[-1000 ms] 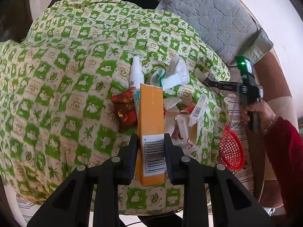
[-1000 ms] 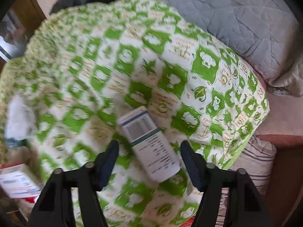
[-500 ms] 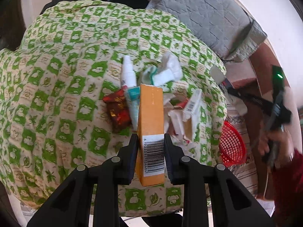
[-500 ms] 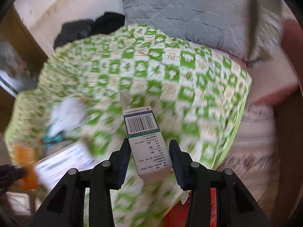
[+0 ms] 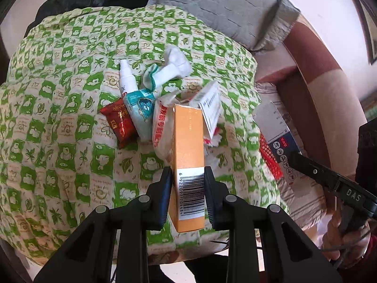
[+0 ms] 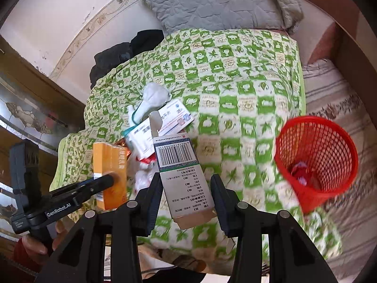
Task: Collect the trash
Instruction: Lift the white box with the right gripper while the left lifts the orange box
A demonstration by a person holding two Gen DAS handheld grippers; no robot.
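A grey-and-white medicine box [image 6: 185,176] with a barcode sits clamped between the jaws of the right gripper [image 6: 186,188], lifted clear of the bed. A second ago it lay on the green checked quilt [image 6: 235,82] with the jaws spread around it; now it is gripped and carried toward the red mesh basket [image 6: 315,160] standing on the striped mattress at the right. The left gripper [image 5: 187,188] stays closed on an orange box [image 5: 188,155], held above the remaining pile: a white spray bottle [image 5: 127,76], a red packet [image 5: 119,120], crumpled tissue [image 5: 169,68]. Both boxes look ready for dropping into the basket, which already holds some scraps.
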